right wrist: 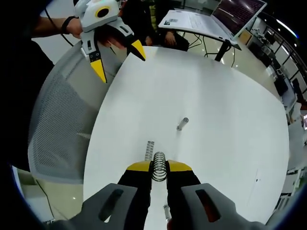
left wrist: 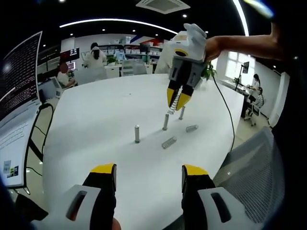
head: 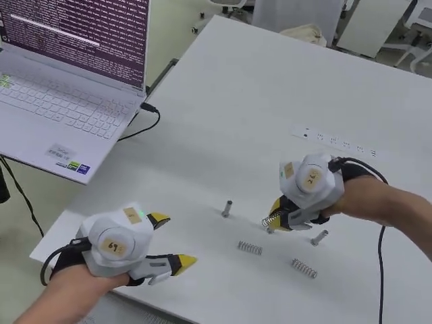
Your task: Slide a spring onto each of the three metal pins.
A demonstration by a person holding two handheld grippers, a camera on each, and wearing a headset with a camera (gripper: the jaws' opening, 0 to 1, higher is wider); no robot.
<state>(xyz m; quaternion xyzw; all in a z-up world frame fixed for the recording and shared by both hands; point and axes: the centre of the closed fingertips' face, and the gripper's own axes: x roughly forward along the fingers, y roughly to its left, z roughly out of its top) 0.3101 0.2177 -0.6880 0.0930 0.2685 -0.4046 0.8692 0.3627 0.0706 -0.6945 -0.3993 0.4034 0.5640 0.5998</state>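
Observation:
Three short metal pins stand on the white table: a left pin point(head: 227, 208) point(left wrist: 137, 133) point(right wrist: 182, 124), a middle pin point(head: 270, 230) point(left wrist: 165, 122) and a right pin point(head: 319, 237) point(left wrist: 182, 113). My right gripper point(head: 280, 217) point(left wrist: 178, 99) point(right wrist: 159, 166) is shut on a spring point(head: 271, 218) point(left wrist: 173, 106) point(right wrist: 159, 166). That spring hangs tilted, its lower end just above the middle pin. Two loose springs point(head: 249, 248) point(head: 304, 268) lie in front of the pins. My left gripper point(head: 172, 239) point(left wrist: 148, 171) point(right wrist: 119, 61) is open and holds nothing, near the table's front left edge.
An open laptop point(head: 61, 101) with a plugged-in cable point(head: 145, 125) sits at the far left. A white power strip point(head: 334, 142) lies behind the right gripper. A grey mesh chair point(right wrist: 62, 124) stands by the table's near edge. People sit at desks in the background.

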